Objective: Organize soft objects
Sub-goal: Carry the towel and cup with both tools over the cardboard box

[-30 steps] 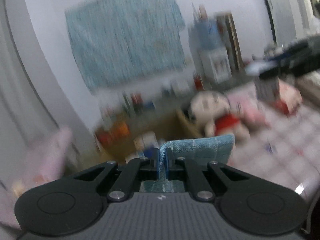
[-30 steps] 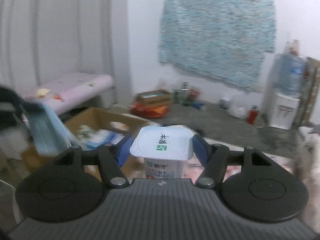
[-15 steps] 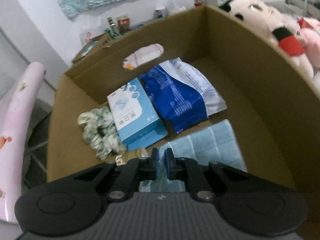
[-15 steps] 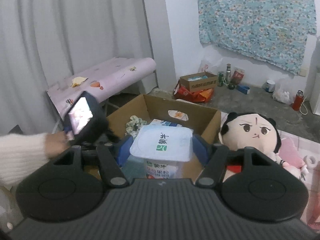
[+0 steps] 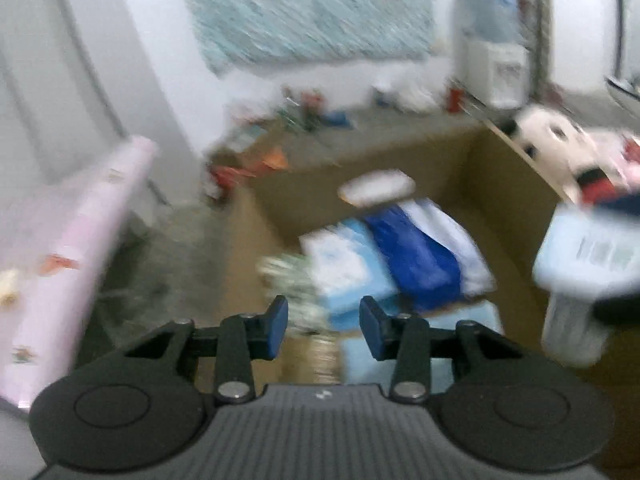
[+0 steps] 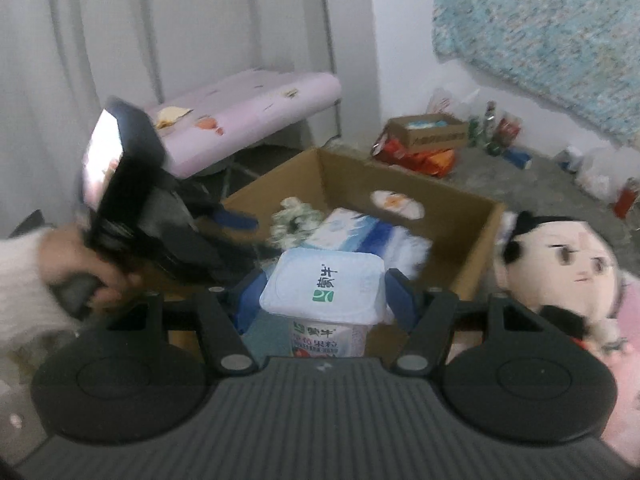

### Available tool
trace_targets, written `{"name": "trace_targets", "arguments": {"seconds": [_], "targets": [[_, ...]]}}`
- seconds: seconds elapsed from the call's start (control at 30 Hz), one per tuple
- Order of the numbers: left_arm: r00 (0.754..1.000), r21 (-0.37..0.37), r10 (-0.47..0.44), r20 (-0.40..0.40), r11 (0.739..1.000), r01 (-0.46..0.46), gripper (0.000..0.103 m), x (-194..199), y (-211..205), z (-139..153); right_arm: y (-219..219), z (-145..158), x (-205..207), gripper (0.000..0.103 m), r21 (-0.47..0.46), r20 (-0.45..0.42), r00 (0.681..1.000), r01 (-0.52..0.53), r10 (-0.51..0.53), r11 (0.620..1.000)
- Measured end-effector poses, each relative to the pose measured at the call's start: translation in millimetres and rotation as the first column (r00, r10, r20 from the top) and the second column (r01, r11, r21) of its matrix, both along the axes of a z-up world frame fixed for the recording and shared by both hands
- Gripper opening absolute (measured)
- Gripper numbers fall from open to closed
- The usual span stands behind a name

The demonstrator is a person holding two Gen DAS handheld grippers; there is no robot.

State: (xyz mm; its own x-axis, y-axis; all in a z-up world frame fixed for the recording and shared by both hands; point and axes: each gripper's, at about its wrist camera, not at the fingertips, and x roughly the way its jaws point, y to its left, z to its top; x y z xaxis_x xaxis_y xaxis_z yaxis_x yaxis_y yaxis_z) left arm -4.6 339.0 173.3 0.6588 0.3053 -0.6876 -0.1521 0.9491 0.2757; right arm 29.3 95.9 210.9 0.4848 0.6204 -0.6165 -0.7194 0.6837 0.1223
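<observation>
The left gripper [image 5: 323, 327] stood with its jaws spread and nothing between them; they had just been opening, and the light-blue towel [image 5: 460, 322] it had carried lay on the floor of the cardboard box [image 5: 516, 216], at about five o'clock from the gripper in the left wrist view. Blur smeared that whole view.

The right gripper [image 6: 324, 294] pinched a yogurt cup [image 6: 322, 292] by its sides under the foil lid, upright, poised over the near wall of the box.

Inside, at twelve o'clock from the cup, lay a blue-and-white wipes packet [image 6: 380, 240], a pale-blue tissue pack [image 6: 340, 226] and a green-patterned scrunchie [image 6: 294, 216] at eleven o'clock. A plush doll [image 6: 560, 276] sat outside, at three o'clock.

The step in hand looked like setting the cup into the box. To do it well, I judged the left gripper, whose body crowded the nine o'clock side, should clear out first. The cup should go down level onto bare cardboard or the flat towel, not onto the slumped packets, where it might tip. The grip should ease only once the base rested. The thin cup wall would probably dent under a hard squeeze, so no tightening on the way down.
</observation>
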Motion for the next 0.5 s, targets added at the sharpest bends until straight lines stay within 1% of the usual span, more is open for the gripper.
{"name": "trace_targets", "arguments": {"seconds": [0.03, 0.07, 0.13, 0.2, 0.27, 0.33, 0.43, 0.5], "targets": [[0.999, 0.030, 0.028, 0.027, 0.999, -0.028, 0.042, -7, 4, 9, 10, -3, 0, 0.064, -0.002, -0.012, 1.000, -0.020, 0.020, 1.000], [0.997, 0.045, 0.051, 0.054, 0.998, -0.054, 0.042, -15, 10, 18, 24, -8, -1, 0.064, -0.011, -0.017, 0.999, -0.049, 0.049, 0.999], [0.989, 0.035, 0.099, 0.109, 0.994, -0.104, 0.042, -32, 21, 35, 51, -18, -5, 0.064, -0.027, -0.030, 0.995, -0.096, 0.096, 0.995], [0.980, 0.012, 0.130, 0.148, 0.991, -0.133, 0.042, -49, 29, 48, 80, -33, -6, 0.064, -0.034, -0.089, 0.984, -0.160, 0.157, 0.986], [0.978, 0.009, 0.129, 0.163, 0.991, -0.132, 0.042, -64, 30, 55, 109, -49, -7, 0.064, -0.036, -0.168, 0.967, -0.202, 0.193, 0.979], [0.979, 0.018, 0.121, 0.164, 0.992, -0.125, 0.042, -77, 27, 58, 131, -64, -11, 0.064, -0.031, -0.208, 0.959, -0.205, 0.194, 0.978], [0.979, 0.006, 0.114, 0.167, 0.993, -0.117, 0.042, -92, 23, 59, 162, -90, -23, 0.064, -0.101, -0.220, 0.952, -0.238, 0.211, 0.966], [0.979, -0.015, 0.115, 0.170, 0.993, -0.114, 0.042, -96, 25, 57, 175, -106, -26, 0.064, -0.149, -0.251, 0.949, -0.235, 0.193, 0.960]]}}
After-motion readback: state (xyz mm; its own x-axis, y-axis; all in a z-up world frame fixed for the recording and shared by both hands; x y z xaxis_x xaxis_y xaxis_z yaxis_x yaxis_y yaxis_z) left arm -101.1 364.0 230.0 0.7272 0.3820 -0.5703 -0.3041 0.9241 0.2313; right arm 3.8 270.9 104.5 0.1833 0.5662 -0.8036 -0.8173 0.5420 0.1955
